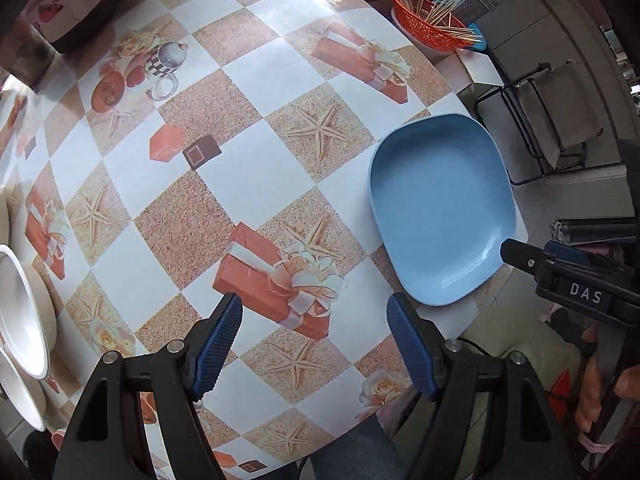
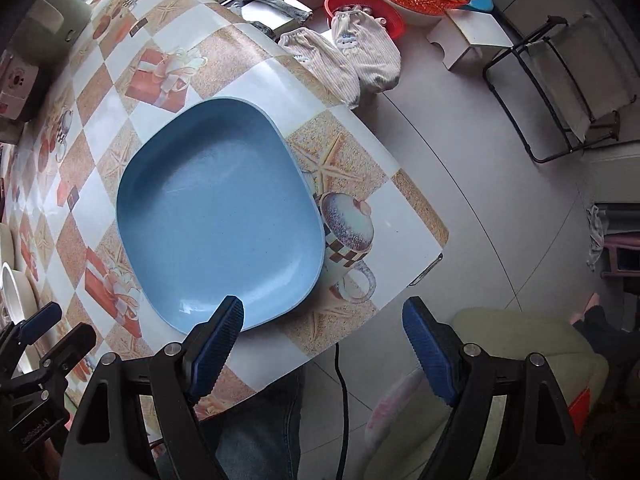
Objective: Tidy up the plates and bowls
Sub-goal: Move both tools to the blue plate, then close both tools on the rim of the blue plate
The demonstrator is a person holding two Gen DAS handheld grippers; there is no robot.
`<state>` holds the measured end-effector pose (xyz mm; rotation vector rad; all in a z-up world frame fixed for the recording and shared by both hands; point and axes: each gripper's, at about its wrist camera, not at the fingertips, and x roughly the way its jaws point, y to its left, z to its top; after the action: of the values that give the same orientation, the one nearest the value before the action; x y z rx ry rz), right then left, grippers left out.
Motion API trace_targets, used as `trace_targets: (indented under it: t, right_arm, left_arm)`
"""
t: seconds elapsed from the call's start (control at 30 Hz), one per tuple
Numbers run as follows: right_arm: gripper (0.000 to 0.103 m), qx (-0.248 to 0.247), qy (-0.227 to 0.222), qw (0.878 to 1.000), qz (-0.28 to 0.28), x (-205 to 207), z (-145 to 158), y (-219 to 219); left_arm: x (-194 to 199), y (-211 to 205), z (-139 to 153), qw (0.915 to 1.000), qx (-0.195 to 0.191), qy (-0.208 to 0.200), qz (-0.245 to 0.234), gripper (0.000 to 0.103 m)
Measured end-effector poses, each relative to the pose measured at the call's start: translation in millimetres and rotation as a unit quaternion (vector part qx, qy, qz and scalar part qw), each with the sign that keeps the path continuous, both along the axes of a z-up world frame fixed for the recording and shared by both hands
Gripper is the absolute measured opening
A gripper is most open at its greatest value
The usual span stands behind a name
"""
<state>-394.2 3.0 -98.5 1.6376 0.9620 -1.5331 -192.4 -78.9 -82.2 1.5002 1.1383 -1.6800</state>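
Blue plate (image 2: 220,212) lies flat near the table's corner, rim close to the near edge of the patterned tablecloth (image 1: 256,184). Right gripper (image 2: 322,320) hangs above, jaws apart, nothing betw them; one finger over the plate's rim. Left gripper (image 1: 314,314) also spread, empty, over bare cloth w/ wide free room. White bowls (image 1: 20,308) at the far left edge.

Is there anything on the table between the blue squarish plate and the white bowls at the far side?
Nothing: the left wrist view shows only patterned tablecloth between the blue squarish plate and the white bowls.
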Motion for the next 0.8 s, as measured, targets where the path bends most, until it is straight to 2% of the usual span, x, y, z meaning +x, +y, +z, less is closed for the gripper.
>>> trace_targets:
  t: [0.17,0.5,0.57,0.6,0.63,0.67,0.7,0.73,0.8]
  right_arm:
    - [0.083,-0.006,0.013,0.999,0.029,-18.3,-7.5,-23.4]
    - [0.083,-0.016,0.019,0.994,0.106,-12.6,-35.7,-51.7]
    - [0.082,-0.019,0.010,0.993,0.115,-9.9,-41.2,-55.4]
    - [0.079,-0.017,0.013,0.993,0.120,-7.8,-43.4,-56.2]
    - [0.073,-0.017,0.014,0.992,0.123,-6.4,-44.8,-57.2]
    - [0.069,-0.020,0.004,0.992,0.122,-5.4,-44.7,-57.1]
    - [0.060,-0.028,-0.002,0.993,0.118,-4.5,-42.8,-56.9]
    - [0.046,-0.032,-0.004,0.993,0.118,-2.2,-40.6,-57.2]
    - [0.037,-0.032,-0.003,0.992,0.123,5.4,-37.9,-58.5]
  left_arm:
    - [-29.5,-11.2,-17.1,1.0000,-0.001,-0.004,0.002,0.078]
    - [-55.9,-25.3,-48.3,0.9995,0.004,-0.032,0.007,0.078]
    - [-60.3,-25.5,-47.9,0.9993,-0.008,-0.037,0.005,0.077]
    - [-63.1,-26.1,-48.5,0.9991,-0.009,-0.042,0.002,0.077]
    - [-64.4,-26.3,-48.3,0.9989,-0.011,-0.045,0.000,0.076]
    - [-67.9,-27.2,-48.6,0.9988,-0.014,-0.047,0.000,0.071]
    - [-70.7,-27.6,-48.5,0.9985,-0.019,-0.051,-0.005,0.068]
    - [-71.7,-27.3,-48.2,0.9981,-0.023,-0.056,-0.011,0.062]
    - [-72.9,-25.1,-48.6,0.9973,-0.034,-0.059,-0.029,0.051]
